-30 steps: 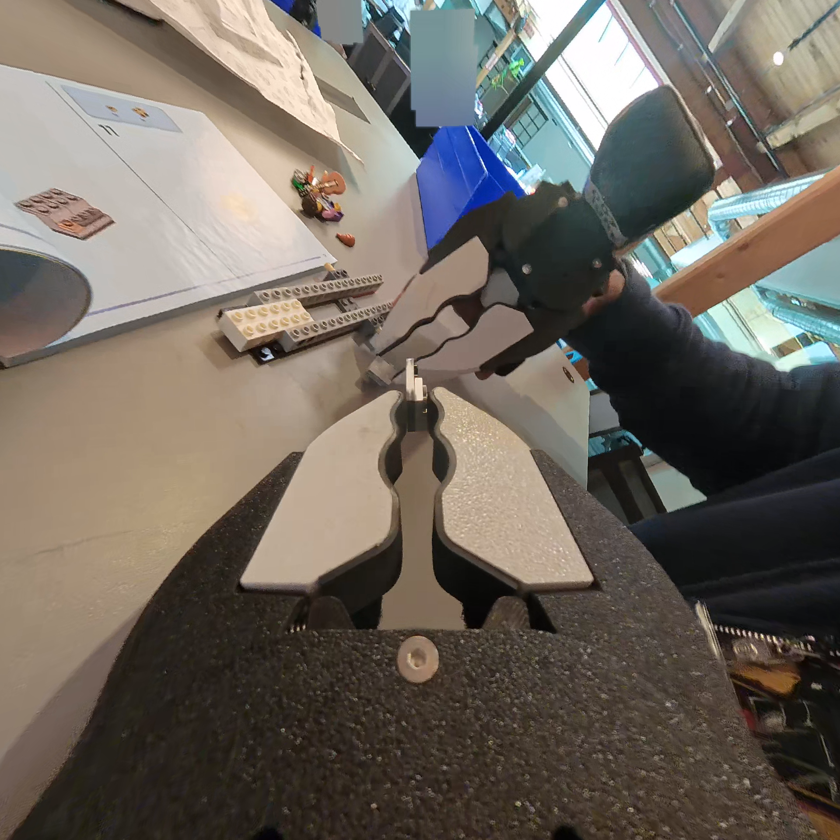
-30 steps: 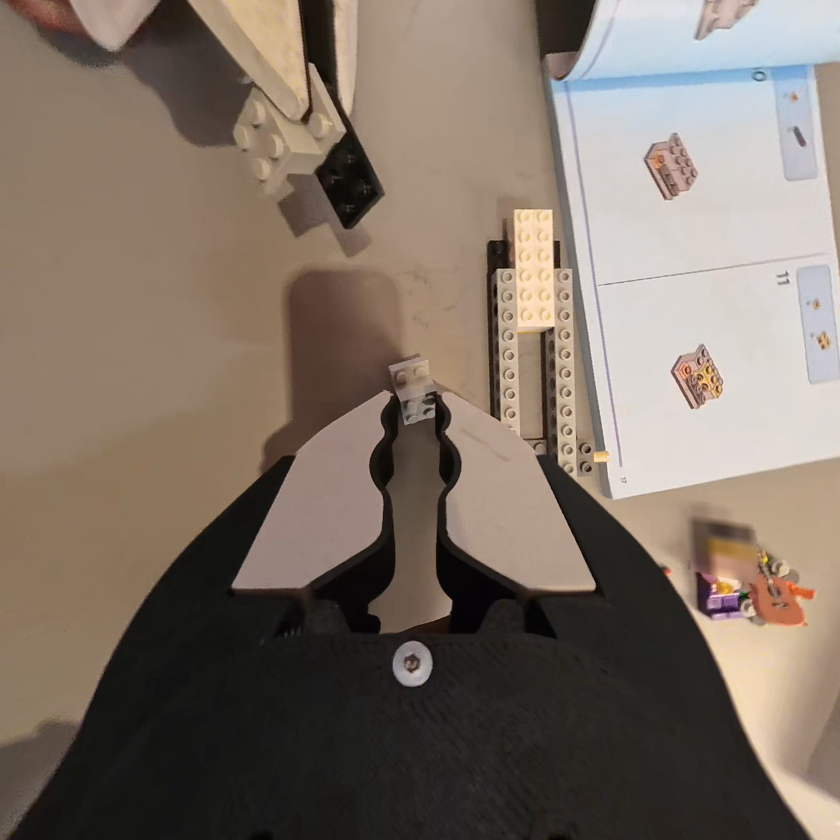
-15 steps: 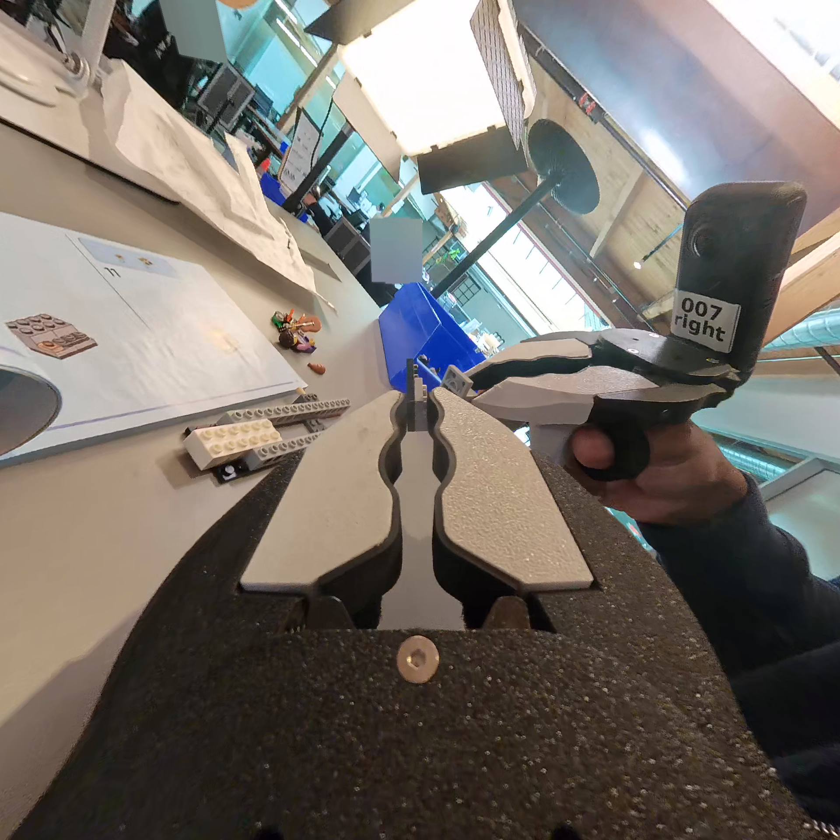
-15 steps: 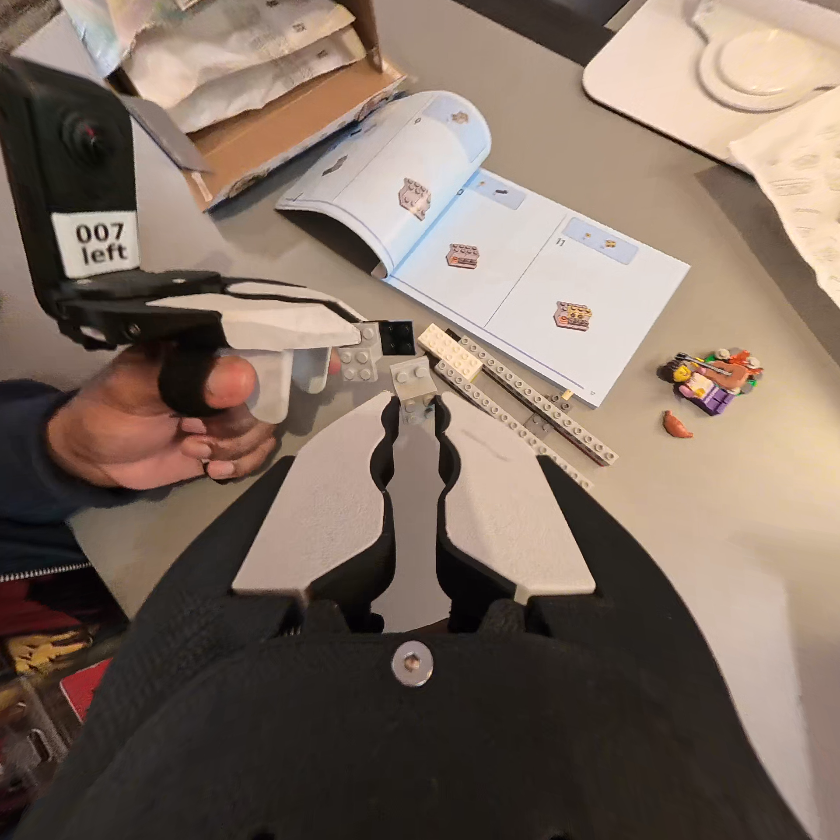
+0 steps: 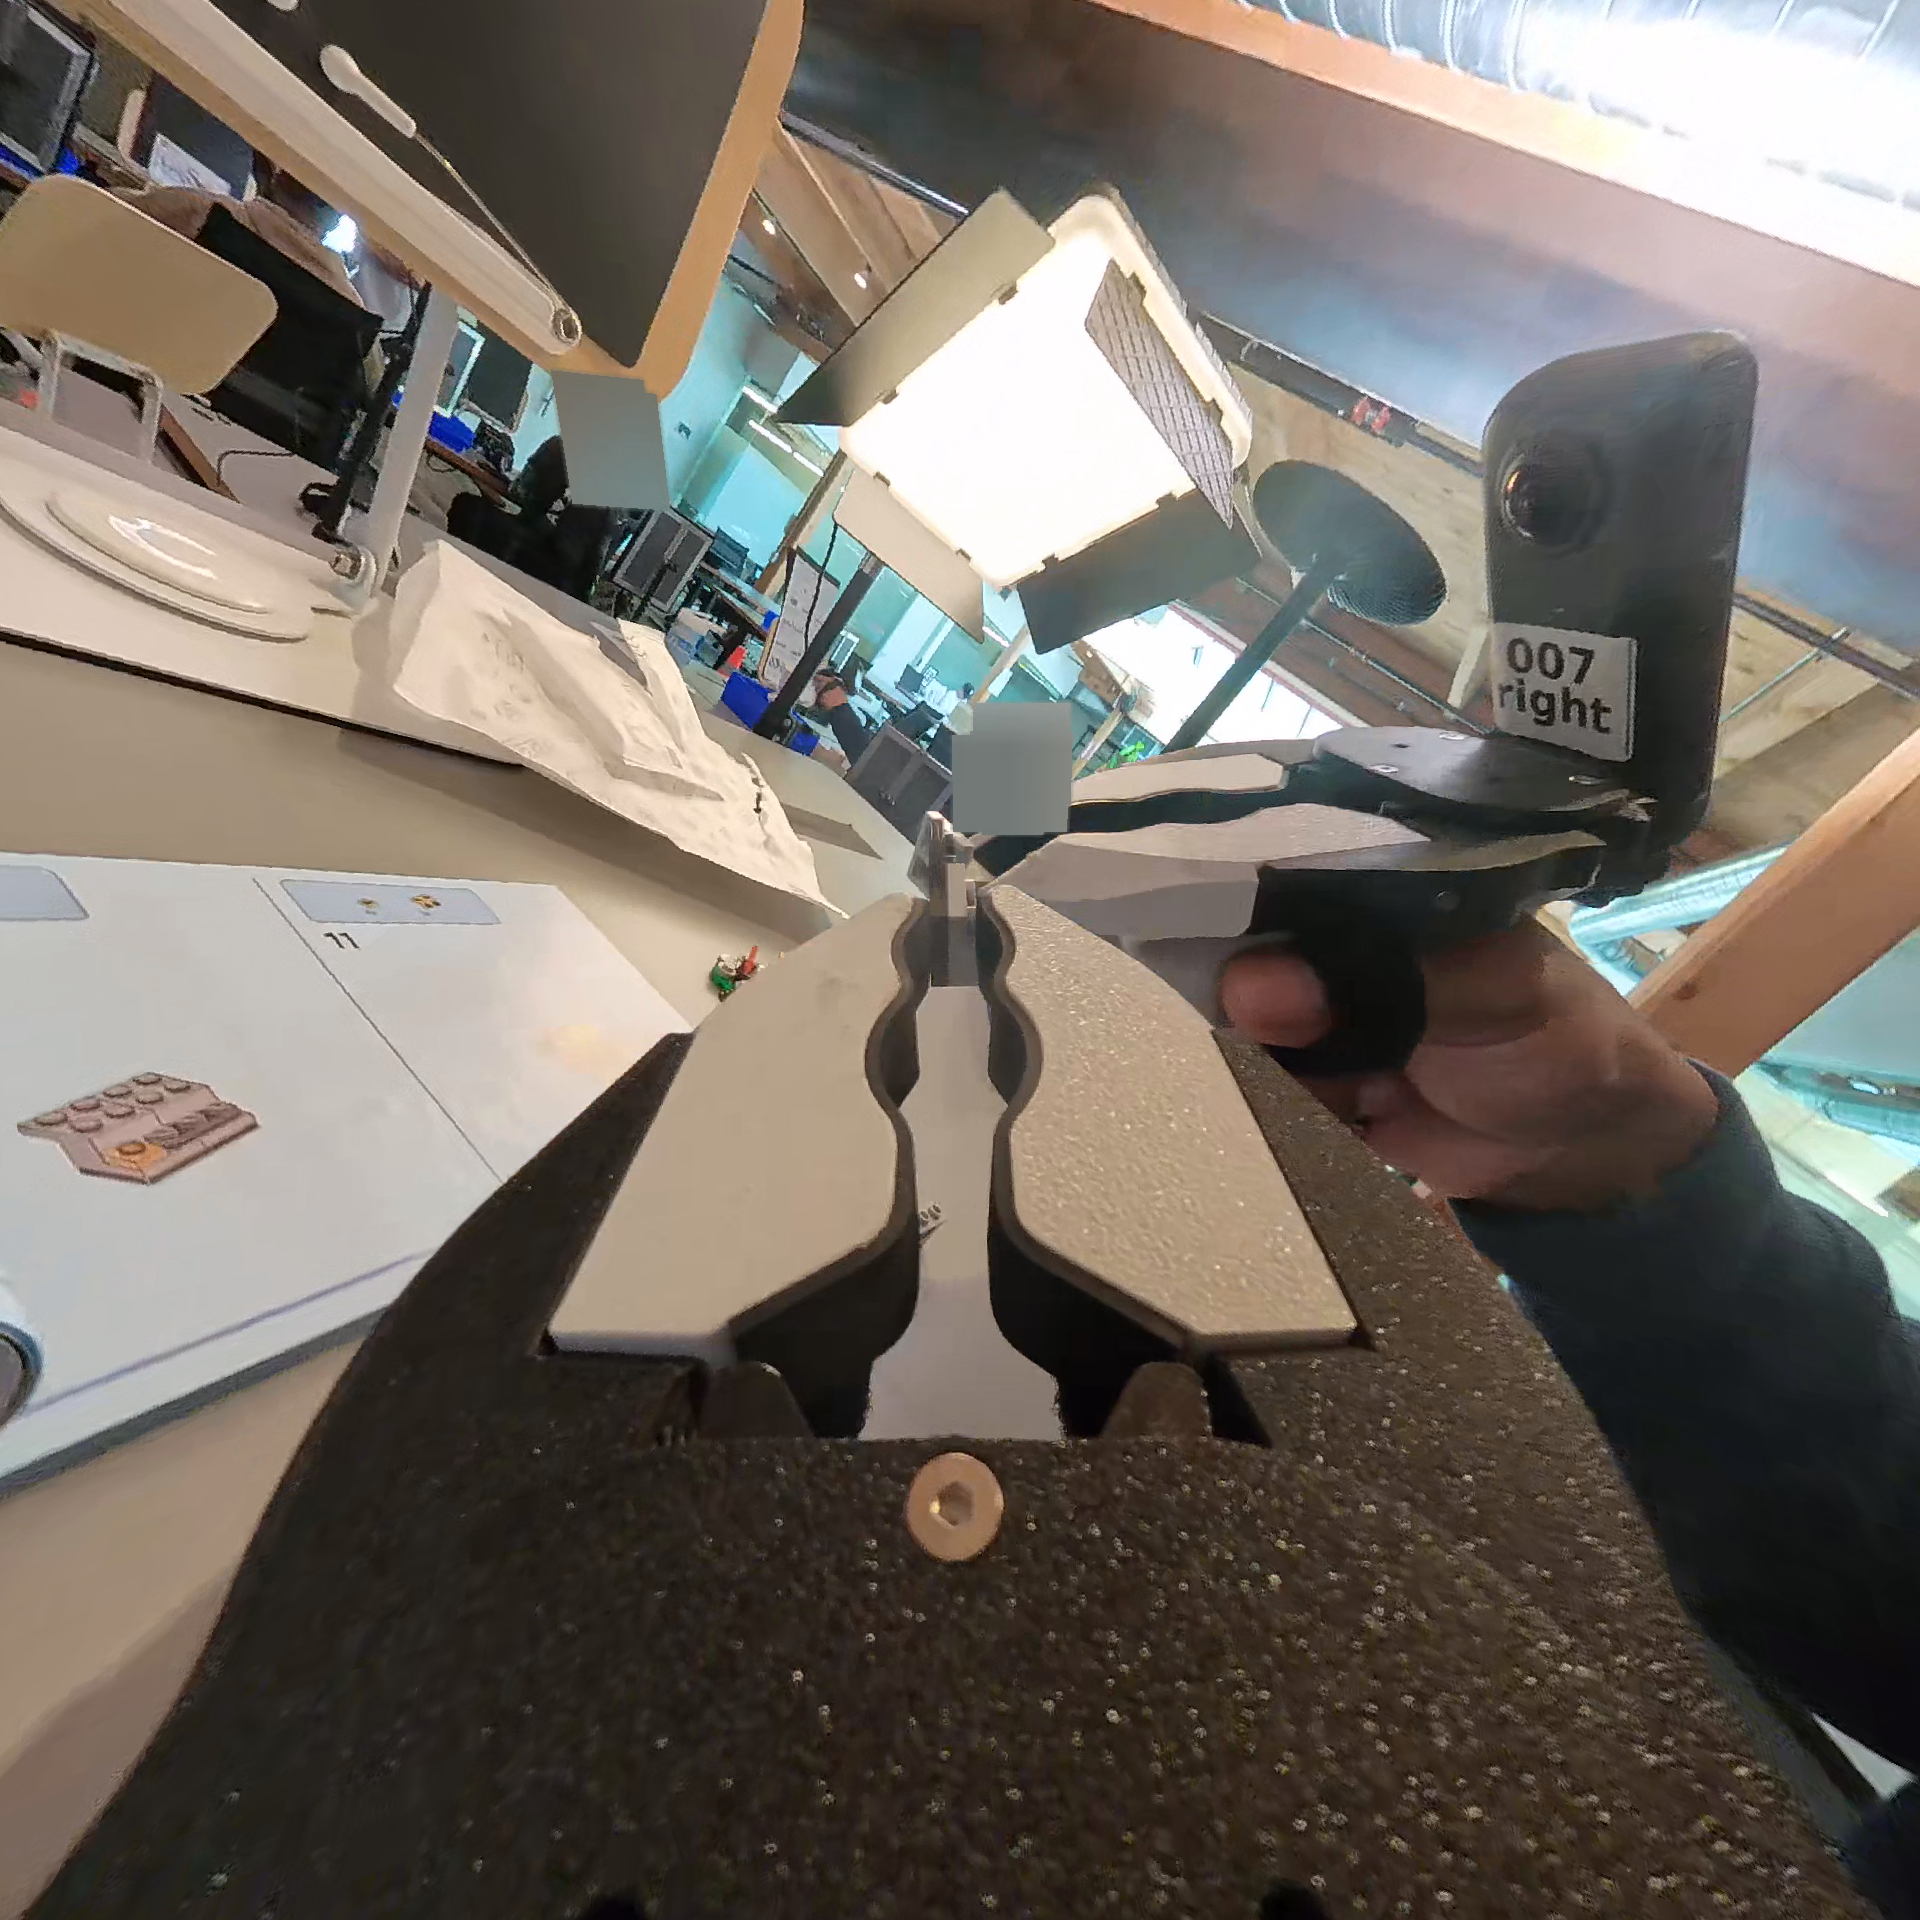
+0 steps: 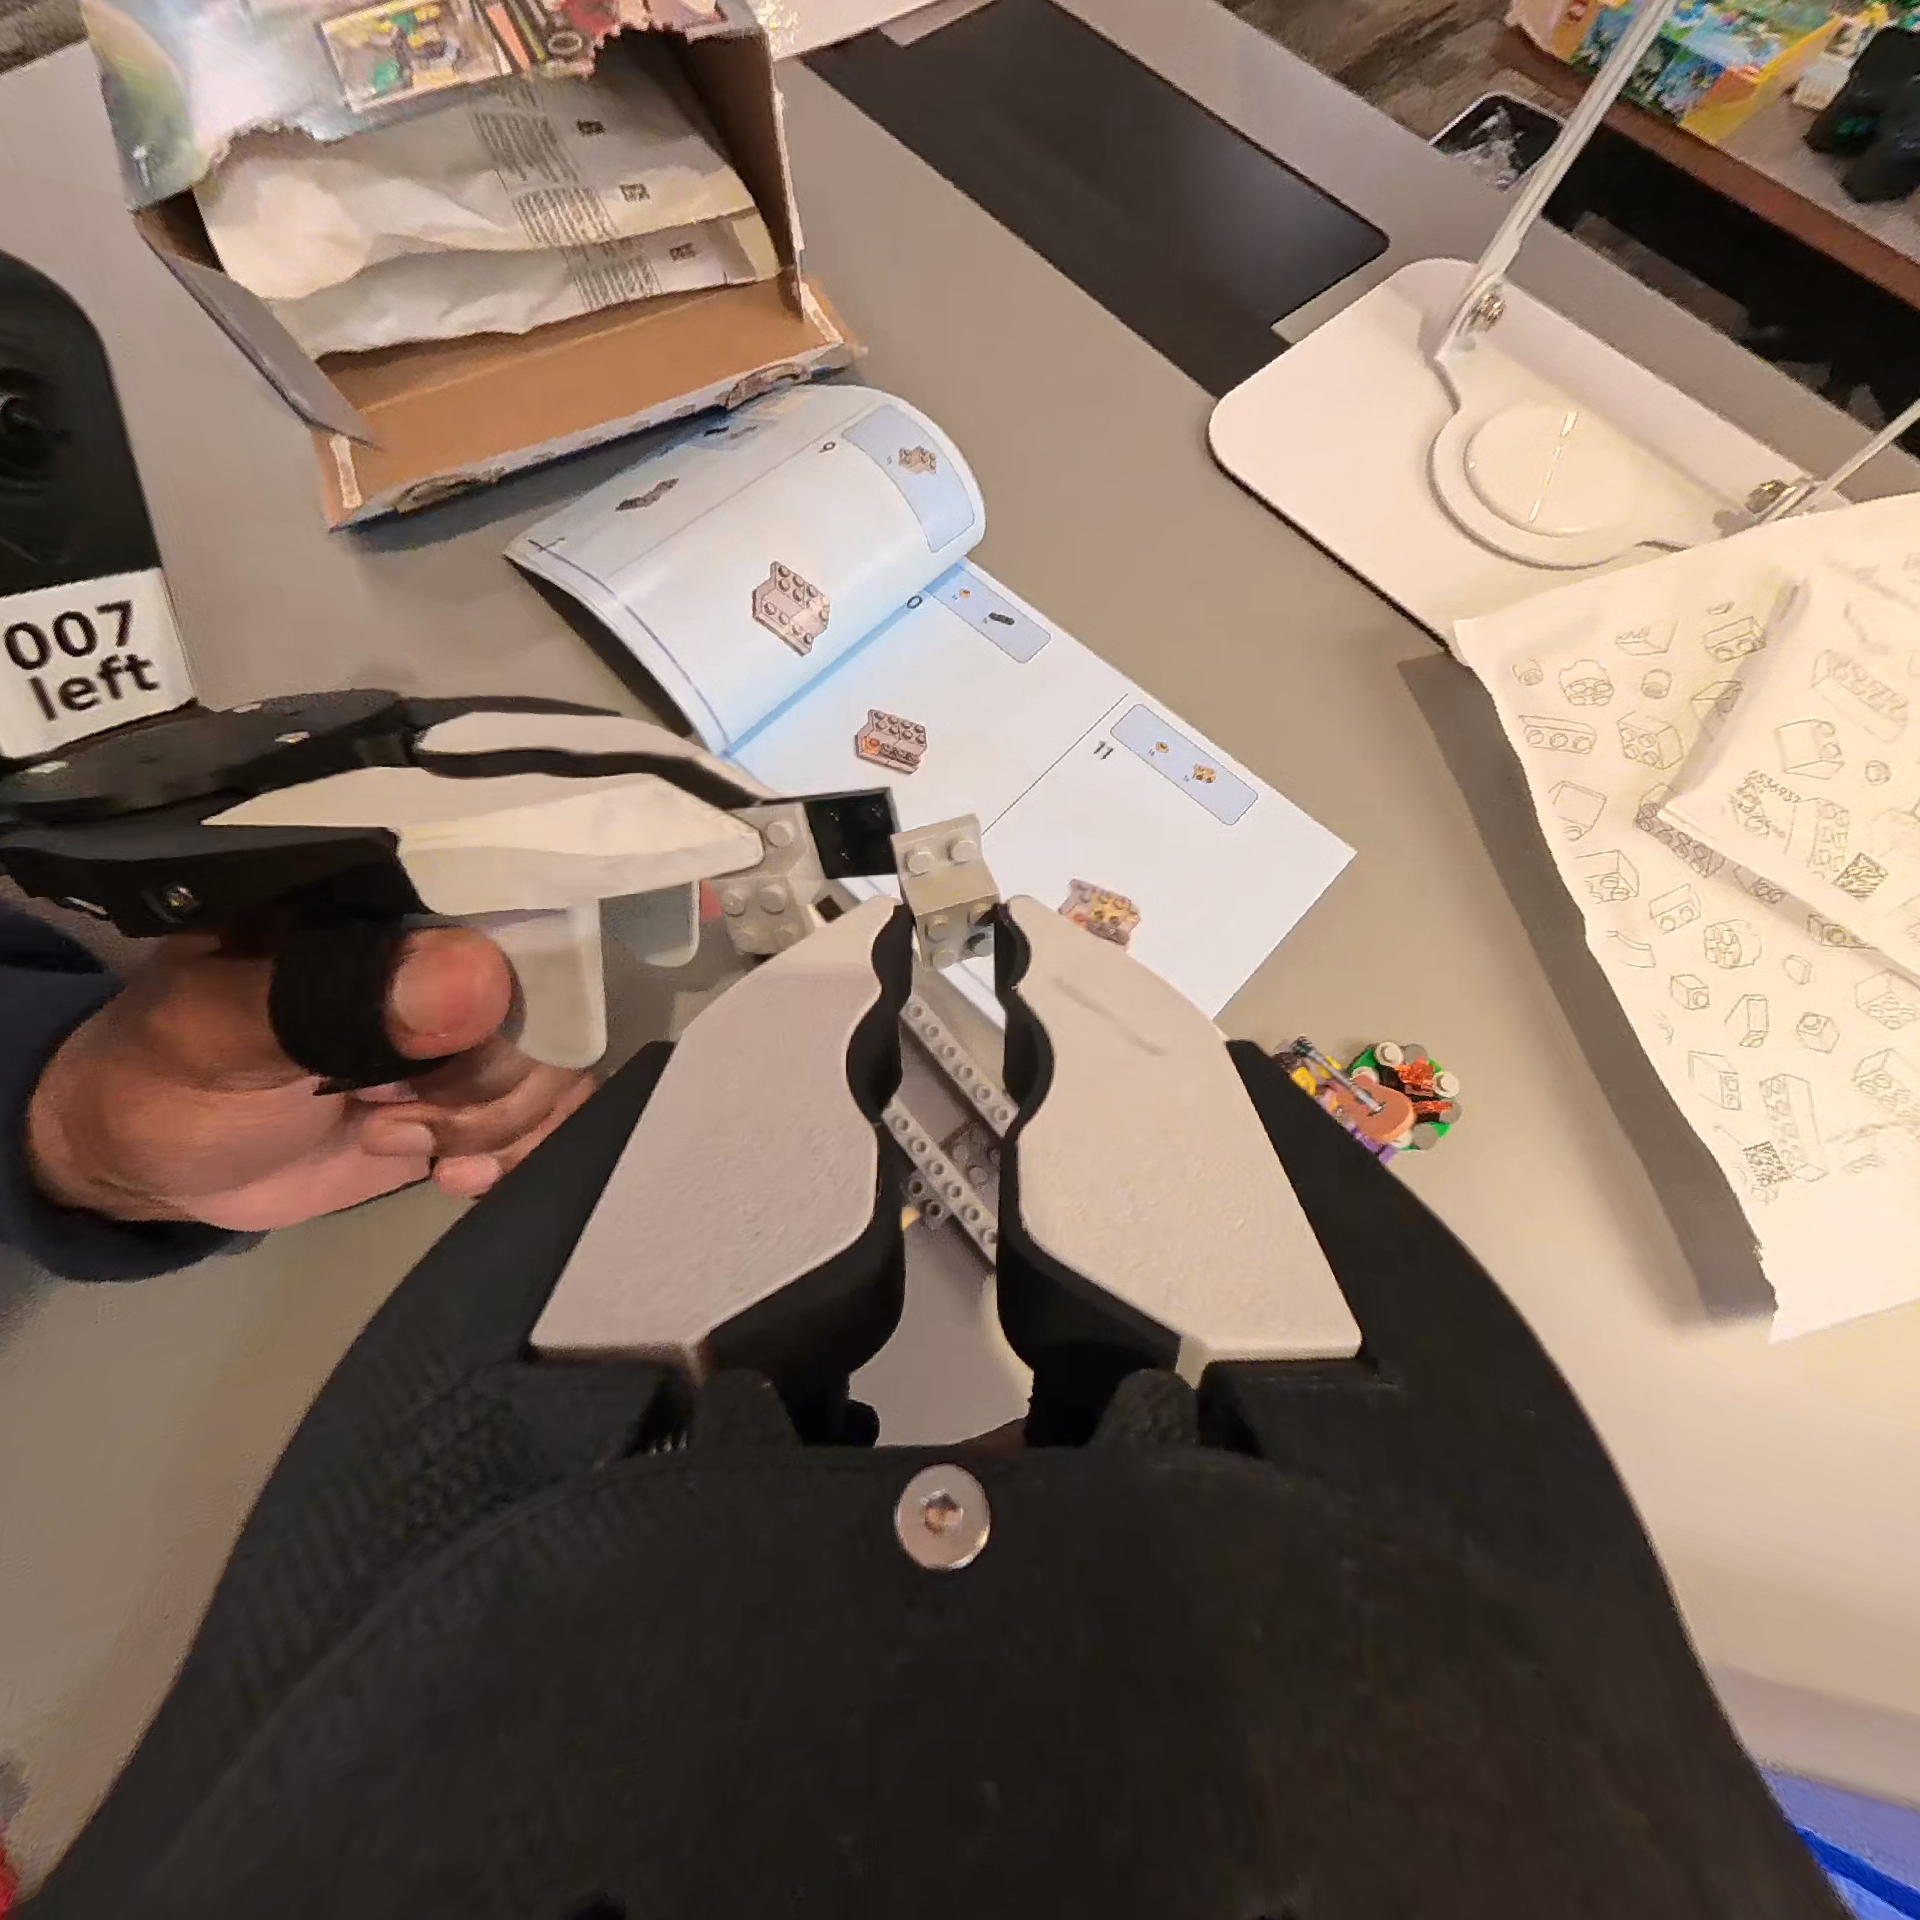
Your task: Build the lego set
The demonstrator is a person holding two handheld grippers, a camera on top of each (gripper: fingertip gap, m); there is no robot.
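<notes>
Up in the air above the grey counter (image 6: 1351,1558), a small light-grey studded angle brick (image 6: 948,894) sits clamped at the tips of the right gripper (image 6: 948,925), both fingers (image 6: 1039,935) pressed on its lower studded face. Its upper two-stud ledge juts out beyond the fingertips, so its long axis runs forward along the fingers, away from the camera.

Just beside it to the left, nearly touching, hangs a flat grey-and-black studded plate assembly (image 6: 821,842), pinched edge-on in the left gripper (image 5: 948,914). Those fingers (image 5: 831,997) are close together on the thin grey part. The black end points towards the angle brick; the assembly's long axis lies along the left gripper's fingers, crosswise to the right gripper's. The left wrist view shows it only as a thin upright sliver.

As a judgement: both grips want to be firm and the two pieces square to each other, since the holds are out at the very fingertips and a skewed push could twist either piece loose.

Below them lie long grey studded beams (image 6: 956,1132) on the counter, with an open pale-blue instruction booklet (image 6: 1039,727) behind. Further out are a torn cardboard box (image 6: 499,312), a cluster of small colourful figure parts (image 6: 1371,1101), a printed white paper bag (image 6: 1714,831) and a white lamp base (image 6: 1351,436).
</notes>
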